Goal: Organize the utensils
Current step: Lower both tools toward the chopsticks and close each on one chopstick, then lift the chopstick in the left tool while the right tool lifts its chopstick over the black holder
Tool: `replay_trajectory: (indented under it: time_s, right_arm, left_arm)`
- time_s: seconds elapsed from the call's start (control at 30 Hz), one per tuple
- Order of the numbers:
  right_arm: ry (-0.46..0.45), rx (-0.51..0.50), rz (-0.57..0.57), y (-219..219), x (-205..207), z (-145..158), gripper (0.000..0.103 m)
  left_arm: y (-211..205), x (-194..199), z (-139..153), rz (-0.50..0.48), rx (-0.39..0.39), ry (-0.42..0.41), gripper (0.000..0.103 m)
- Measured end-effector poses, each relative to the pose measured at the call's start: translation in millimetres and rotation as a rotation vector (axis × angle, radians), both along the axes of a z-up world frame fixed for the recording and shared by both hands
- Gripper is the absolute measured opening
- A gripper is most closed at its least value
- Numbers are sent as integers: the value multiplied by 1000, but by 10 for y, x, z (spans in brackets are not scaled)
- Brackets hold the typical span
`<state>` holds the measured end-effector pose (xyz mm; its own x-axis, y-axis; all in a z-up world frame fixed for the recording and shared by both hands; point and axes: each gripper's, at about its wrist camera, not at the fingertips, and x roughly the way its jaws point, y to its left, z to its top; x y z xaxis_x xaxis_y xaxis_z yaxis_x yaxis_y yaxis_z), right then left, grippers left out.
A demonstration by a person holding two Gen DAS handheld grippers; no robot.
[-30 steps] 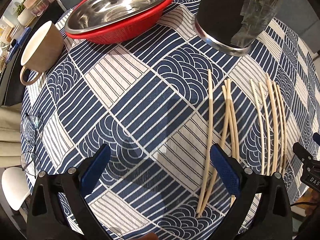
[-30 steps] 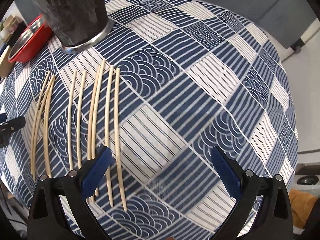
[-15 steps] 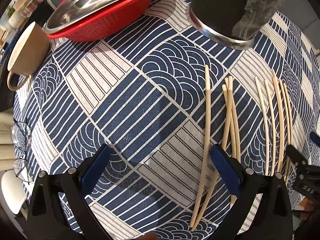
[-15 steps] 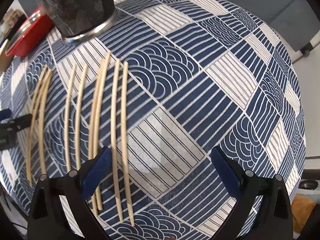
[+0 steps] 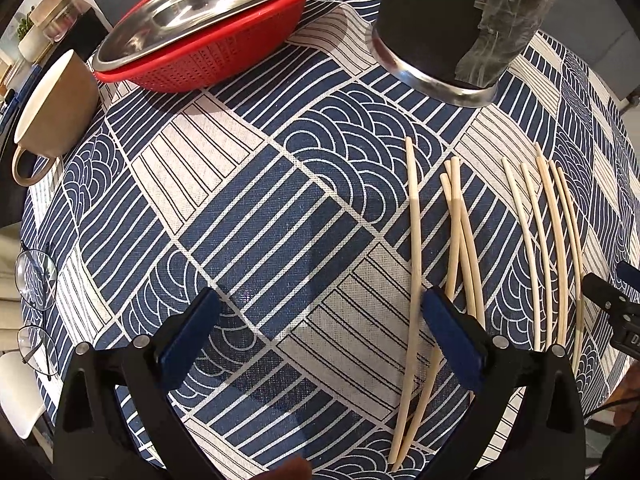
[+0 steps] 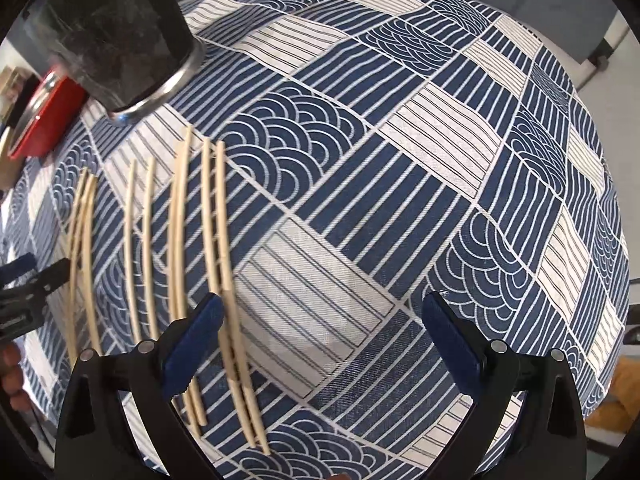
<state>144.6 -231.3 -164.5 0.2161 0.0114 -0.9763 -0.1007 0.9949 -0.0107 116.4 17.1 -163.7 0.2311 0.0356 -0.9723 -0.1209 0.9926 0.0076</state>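
Several chopsticks (image 5: 416,240) on tablecloth (image 5: 240,216) beside wide-open left claw (image 5: 320,332).

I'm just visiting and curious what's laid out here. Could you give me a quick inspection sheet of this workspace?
Surface: table under a blue-and-white patterned cloth.
Job's things: loose chopsticks lying roughly parallel on the cloth; tall dark holder upright behind them.
Clutter: red colander with a steel bowl in it; beige mug; eyeglasses at the table edge.
Grippers: left tool open, empty, above the cloth; right tool open, empty.
Cables: nothing seen.
Surroundings: shelf with jars, far left.
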Motion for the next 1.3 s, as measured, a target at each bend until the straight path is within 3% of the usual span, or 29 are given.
replay_trajectory:
  time_s: [0.17, 0.3, 0.53, 0.7, 0.77, 0.83, 0.87, 0.9, 0.93, 1.07, 1.2, 1.3]
  right_arm:
    - [-17, -29, 13, -10, 43, -32, 95]
    - [-21, 27, -32, -23, -29, -77, 97]
    - [-68, 28, 9, -15, -156, -113, 96]
    - [-72, 17, 3, -111, -260, -72, 93]
    - [-76, 21, -6, -200, -303, -46, 82]
    - [-94, 25, 21, -255, -345, 14, 51]
    - [-93, 22, 32, -262, -365, 33, 42]
    - [-97, 23, 48, -269, -388, 48, 26]
    - [-100, 23, 60, -260, -406, 63, 11]
    - [-81, 8, 71, -277, -324, 81, 5]
    - [-55, 11, 31, -451, -257, 79, 5]
    - [-78, 23, 30, -512, -301, 172, 5]
  left_arm:
    - [-31, -92, -12, -8, 4, 8, 99]
    - [-4, -78, -9, -25, 6, -4, 99]
    - [73, -143, 15, -2, 12, -25, 99]
    - [221, -257, 51, 4, 18, -22, 88]
    - [271, -322, 88, -7, 19, -33, 77]
    - [335, -375, 117, -1, 16, -38, 66]
    - [355, -390, 127, 0, 16, -39, 58]
    - [380, -416, 141, -1, 16, -38, 53]
    - [407, -442, 156, -2, 16, -38, 42]
    - [485, -505, 229, -2, 6, -18, 8]
    - [581, -580, 260, 10, 18, 8, 6]
    - [719, -662, 292, 28, -61, 28, 5]
